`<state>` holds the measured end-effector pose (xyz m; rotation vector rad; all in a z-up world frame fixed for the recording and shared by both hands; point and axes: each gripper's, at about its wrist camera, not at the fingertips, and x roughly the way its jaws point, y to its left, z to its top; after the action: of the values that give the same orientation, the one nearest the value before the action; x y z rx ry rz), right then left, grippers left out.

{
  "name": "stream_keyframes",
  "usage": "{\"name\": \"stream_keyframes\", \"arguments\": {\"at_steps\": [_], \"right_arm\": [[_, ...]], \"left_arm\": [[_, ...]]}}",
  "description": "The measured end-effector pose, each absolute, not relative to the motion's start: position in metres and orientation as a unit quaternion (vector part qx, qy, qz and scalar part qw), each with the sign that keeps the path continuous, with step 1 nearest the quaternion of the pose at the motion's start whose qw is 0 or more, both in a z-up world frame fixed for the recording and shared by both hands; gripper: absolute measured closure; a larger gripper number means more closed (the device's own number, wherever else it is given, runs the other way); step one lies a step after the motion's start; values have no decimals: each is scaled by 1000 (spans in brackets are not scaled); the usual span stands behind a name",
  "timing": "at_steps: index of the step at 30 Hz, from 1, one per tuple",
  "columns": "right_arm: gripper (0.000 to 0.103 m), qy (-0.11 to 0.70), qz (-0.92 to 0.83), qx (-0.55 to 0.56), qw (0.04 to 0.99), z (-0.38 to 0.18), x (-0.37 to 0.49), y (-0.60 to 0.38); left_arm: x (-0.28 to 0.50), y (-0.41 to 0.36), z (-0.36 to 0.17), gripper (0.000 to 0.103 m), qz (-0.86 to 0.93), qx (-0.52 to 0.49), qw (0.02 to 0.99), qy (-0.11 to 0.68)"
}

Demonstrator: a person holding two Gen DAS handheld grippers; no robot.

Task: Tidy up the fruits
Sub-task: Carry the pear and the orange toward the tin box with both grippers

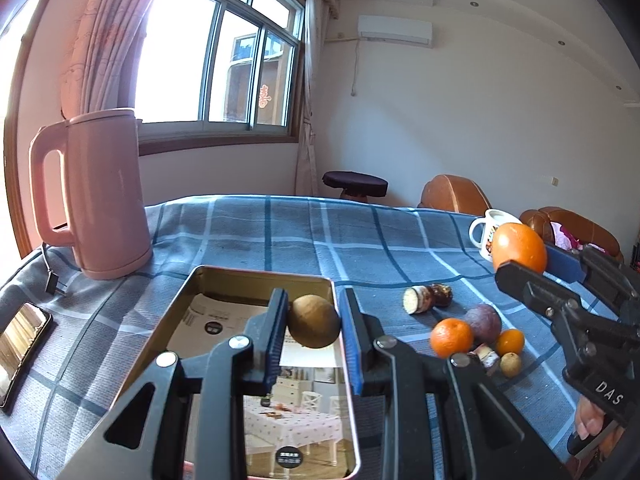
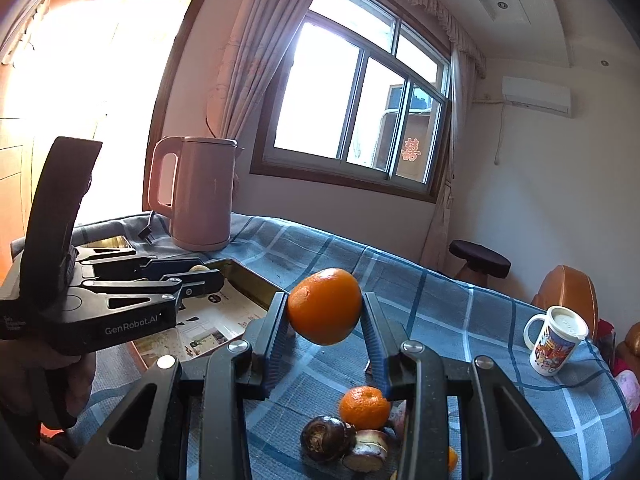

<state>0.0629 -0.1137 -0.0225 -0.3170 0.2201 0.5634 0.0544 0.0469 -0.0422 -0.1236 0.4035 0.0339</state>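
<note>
My left gripper [image 1: 314, 326] is clamped on a round brown fruit [image 1: 314, 322], both pads pressed to its sides, hanging above the open metal tin [image 1: 256, 276] and clear of its paper-lined floor. My right gripper [image 2: 325, 310] grips a large orange [image 2: 325, 306] between its pads, held in the air just right of the tin. Further right of the tin, on the blue checked cloth [image 1: 360, 232], lie a small mandarin [image 1: 451, 338], a purple fruit [image 1: 483, 323] and a cut root [image 1: 426, 298].
</note>
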Motion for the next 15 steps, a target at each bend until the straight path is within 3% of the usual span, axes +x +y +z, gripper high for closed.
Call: {"name": "stream_keyframes", "arguments": {"at_steps": [15], "right_arm": [[64, 137, 313, -170, 924, -26, 81, -65]], "left_arm": [[64, 83, -48, 75, 50, -57, 971, 225]]}}
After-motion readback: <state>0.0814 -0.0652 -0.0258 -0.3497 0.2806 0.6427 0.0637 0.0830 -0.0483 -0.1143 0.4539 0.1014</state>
